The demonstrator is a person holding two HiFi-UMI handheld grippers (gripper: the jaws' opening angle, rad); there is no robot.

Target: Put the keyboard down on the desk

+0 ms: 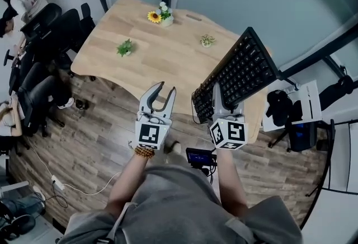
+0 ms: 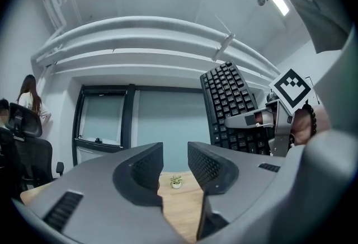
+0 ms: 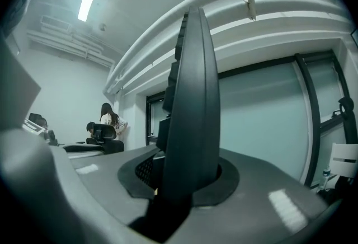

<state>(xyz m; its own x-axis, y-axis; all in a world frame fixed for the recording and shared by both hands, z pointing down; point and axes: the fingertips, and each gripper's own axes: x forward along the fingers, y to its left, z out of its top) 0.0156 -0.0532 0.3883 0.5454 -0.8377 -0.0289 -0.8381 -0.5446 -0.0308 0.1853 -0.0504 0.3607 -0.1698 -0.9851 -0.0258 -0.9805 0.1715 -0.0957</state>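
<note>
Nearest the person, at the lower middle of the head view, the right gripper (image 1: 215, 95) has its jaws closed narrowly on the near short end of the black keyboard (image 1: 239, 71). In the right gripper view the keyboard stands edge-on between the jaws and rises straight up the frame, so the grip is a thin pinch across its thickness. Just to its left in the head view, and apart from the keyboard, the left gripper (image 1: 166, 87) is empty. Its jaws stand apart with only open air between them.

The keyboard is tilted up, its key face turned toward the camera and toward the left of the frame. Its long axis runs from the right gripper at lower centre up to the upper right. It is held clear above the right end of the wooden surface (image 1: 168, 61), not resting on it.

The coming move likely turns on this: the bare wood lies ahead and to the left of the keyboard, so it probably has to roll flat, keys up, as it is lowered. The left gripper is the nearer one to steady the free end.

Farther off, a leafy plant (image 1: 126, 47), a small succulent (image 1: 207, 40) and a sunflower pot (image 1: 160, 14) stand well apart on the surface. They leave the near right part open.
</note>
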